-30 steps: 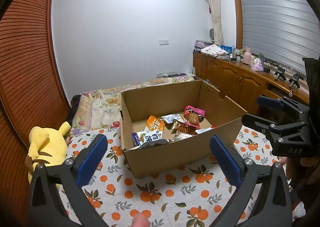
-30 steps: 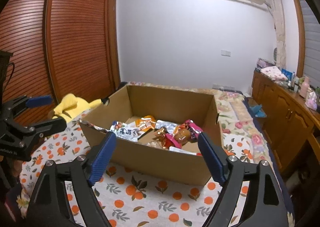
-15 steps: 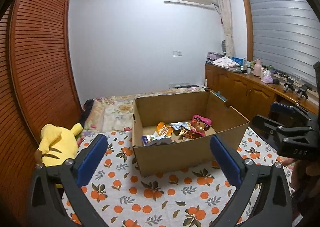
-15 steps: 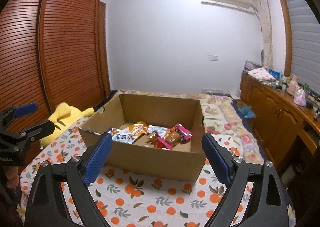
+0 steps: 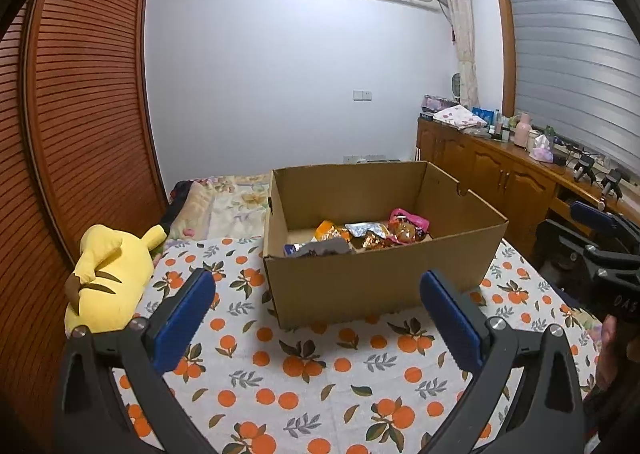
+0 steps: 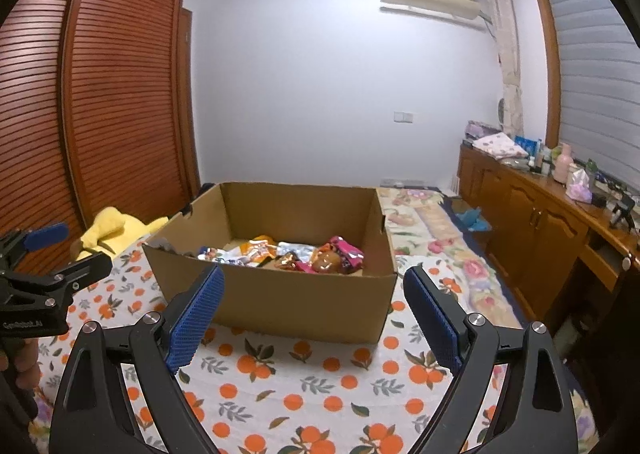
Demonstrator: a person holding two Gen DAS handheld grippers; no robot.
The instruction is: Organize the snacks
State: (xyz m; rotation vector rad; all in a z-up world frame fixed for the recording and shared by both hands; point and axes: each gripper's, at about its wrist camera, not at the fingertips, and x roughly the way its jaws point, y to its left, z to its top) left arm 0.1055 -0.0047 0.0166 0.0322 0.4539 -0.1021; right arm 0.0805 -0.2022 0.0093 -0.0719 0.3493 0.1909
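Observation:
An open cardboard box stands on the orange-print cloth; it also shows in the right wrist view. Several snack packets lie inside it, orange, silver, pink and blue, also seen from the right. My left gripper is open and empty, held back from the box's near side. My right gripper is open and empty, also short of the box. Each gripper shows at the edge of the other's view.
A yellow plush toy lies left of the box by the louvered wardrobe doors. A wooden cabinet with bottles and clutter runs along the right wall. A floral blanket lies behind the box.
Both grippers have pulled back and risen away from the box, which now looks smaller and farther. Both stay open and empty.

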